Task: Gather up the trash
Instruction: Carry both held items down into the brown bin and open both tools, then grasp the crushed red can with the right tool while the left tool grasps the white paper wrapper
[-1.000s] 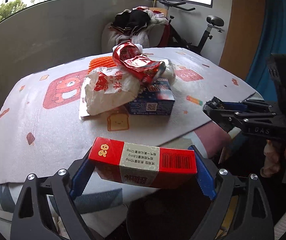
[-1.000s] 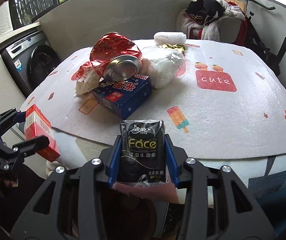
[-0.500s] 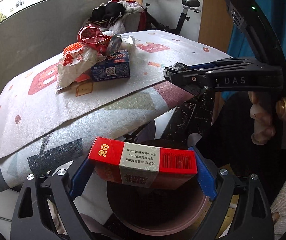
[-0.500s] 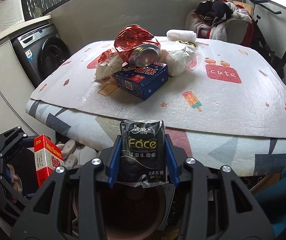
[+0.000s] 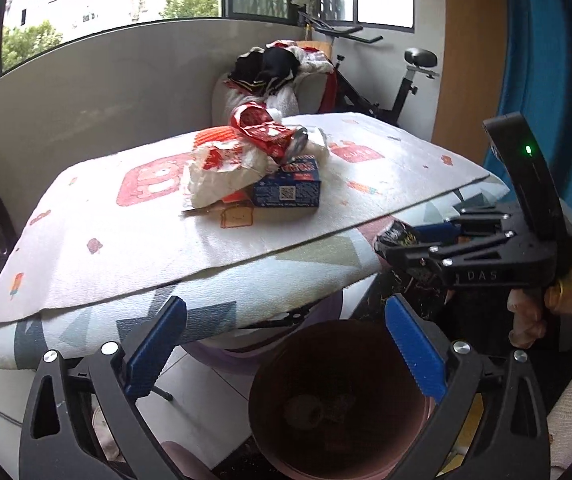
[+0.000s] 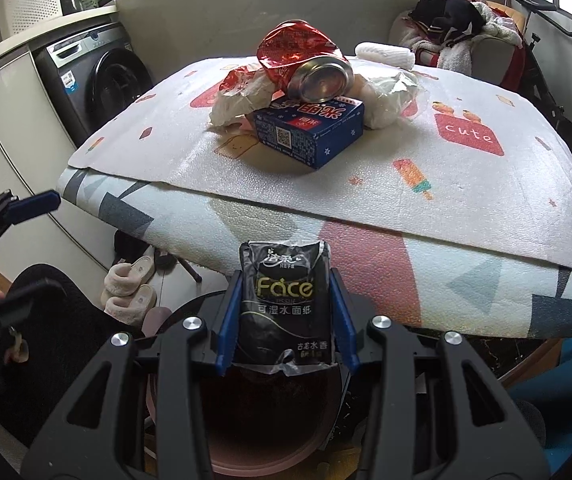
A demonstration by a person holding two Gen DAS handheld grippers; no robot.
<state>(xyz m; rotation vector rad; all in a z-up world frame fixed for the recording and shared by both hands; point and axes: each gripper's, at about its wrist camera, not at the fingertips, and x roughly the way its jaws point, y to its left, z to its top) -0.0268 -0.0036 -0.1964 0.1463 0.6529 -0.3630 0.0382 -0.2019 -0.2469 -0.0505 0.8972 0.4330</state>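
Gripping a black tissue pack (image 6: 286, 304) between its blue pads, the right gripper (image 6: 286, 320) hangs over the pinkish bin (image 5: 338, 404) below the table's near edge. The left gripper (image 5: 286, 348) sits above the same bin, its jaws just opened wide with nothing between them. On the patterned table cover (image 6: 466, 184), toward the far edge, lie a crushed red can (image 6: 306, 64), a blue box (image 6: 312, 130) and white wrappers (image 5: 221, 168).
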